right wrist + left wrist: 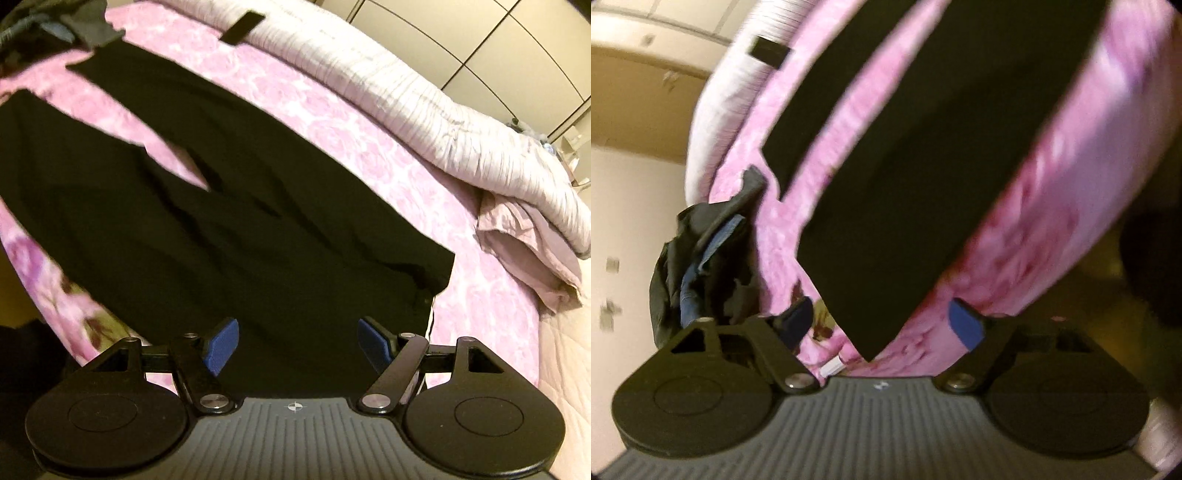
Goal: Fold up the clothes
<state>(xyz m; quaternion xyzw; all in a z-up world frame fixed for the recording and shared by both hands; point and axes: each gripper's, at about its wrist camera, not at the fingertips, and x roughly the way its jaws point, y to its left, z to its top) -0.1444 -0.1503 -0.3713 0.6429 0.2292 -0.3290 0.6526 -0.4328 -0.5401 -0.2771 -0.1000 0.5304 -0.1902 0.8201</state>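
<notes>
On the pink bed (332, 122), my black trousers (229, 221) lie flat, legs running away toward a half-hidden clothes pile (701, 258). Both my left tongs (882, 325) and right tongs (298, 345) gape empty.

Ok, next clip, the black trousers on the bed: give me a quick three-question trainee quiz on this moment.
1. True or false: the right gripper is shut on the black trousers.
2. Multiple choice: the trousers lie on A) a bare wooden floor, B) the pink floral bedspread, C) a chair.
3. Fill in: past the leg ends of the trousers sits a heap of dark ______.

Key
1. False; its blue pads stand wide apart, and so do those of the left gripper.
2. B.
3. Clothes.
</notes>
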